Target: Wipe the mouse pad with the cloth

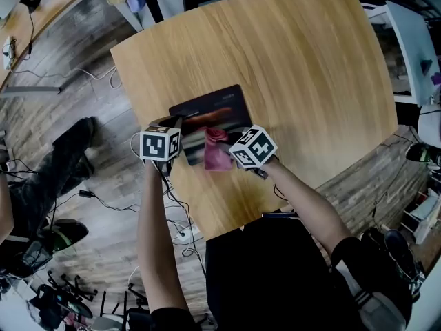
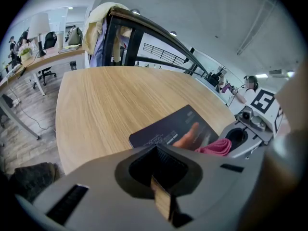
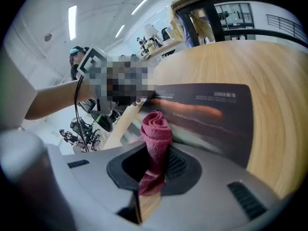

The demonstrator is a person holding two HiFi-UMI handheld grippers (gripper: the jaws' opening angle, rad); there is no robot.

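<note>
Mouse pad (image 1: 210, 112): dark, with an orange-red streak and small pale print, lying flat on the wooden bench (image 1: 289, 61) toward its near left part.

Cloth (image 1: 216, 149): pink-red and bunched into a loose roll. It is resting on the near part of the pad, and its lower end is reaching past the pad's near edge onto the bench.

Right tongs (image 3: 148, 194): clamping the cloth. In the right gripper view the tongs are pressing together on the lower end of the roll, while the rest is standing up out of them with its rolled top over the pad. In the head view these tongs are sitting just beside the cloth on its right, at the pad's near right corner.

Left tongs (image 2: 162, 200): closed together, with nothing showing between them in the left gripper view. They are sitting at the pad's near left corner; whether they are pressing on the pad cannot be told.

The two tongs are flanking the cloth, left and right. Cables (image 1: 103, 202) are trailing over the plank floor (image 1: 62, 54) to the left of the bench.
</note>
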